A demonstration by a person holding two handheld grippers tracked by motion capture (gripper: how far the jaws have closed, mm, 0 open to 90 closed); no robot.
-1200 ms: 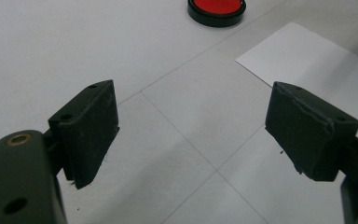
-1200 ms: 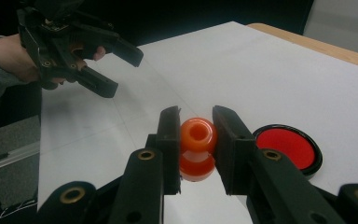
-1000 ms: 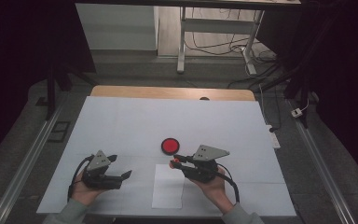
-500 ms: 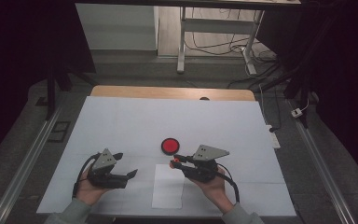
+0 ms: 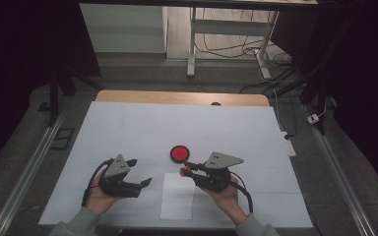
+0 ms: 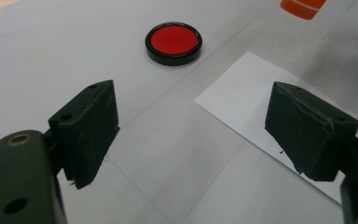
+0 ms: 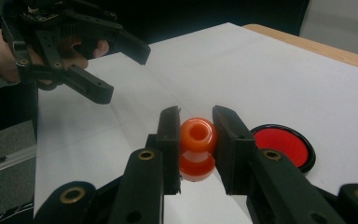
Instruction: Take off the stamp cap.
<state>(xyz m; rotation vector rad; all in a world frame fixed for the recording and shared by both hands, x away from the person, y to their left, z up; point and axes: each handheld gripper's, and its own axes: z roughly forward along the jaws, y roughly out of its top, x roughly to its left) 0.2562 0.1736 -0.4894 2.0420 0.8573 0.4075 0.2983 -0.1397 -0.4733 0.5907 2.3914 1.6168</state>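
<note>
A: Orange plastic stamp (image 7: 197, 148), spool-shaped, is clamped between the jaws of the right gripper (image 5: 187, 168), held just above the white-covered counter (image 5: 128, 128).

B: And the left gripper (image 5: 140, 173)?

A: Its jaws stand wide with nothing between them, near a white paper sheet (image 5: 177, 195).

B: What comes next?

A: Likely inking: the stamp must go down squarely on the red ink pad (image 5: 179, 153) just beside it, then onto the paper.

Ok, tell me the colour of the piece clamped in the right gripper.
Orange, a glossy spool-shaped piece between the right gripper pads; the right gripper view shows it best.
</note>
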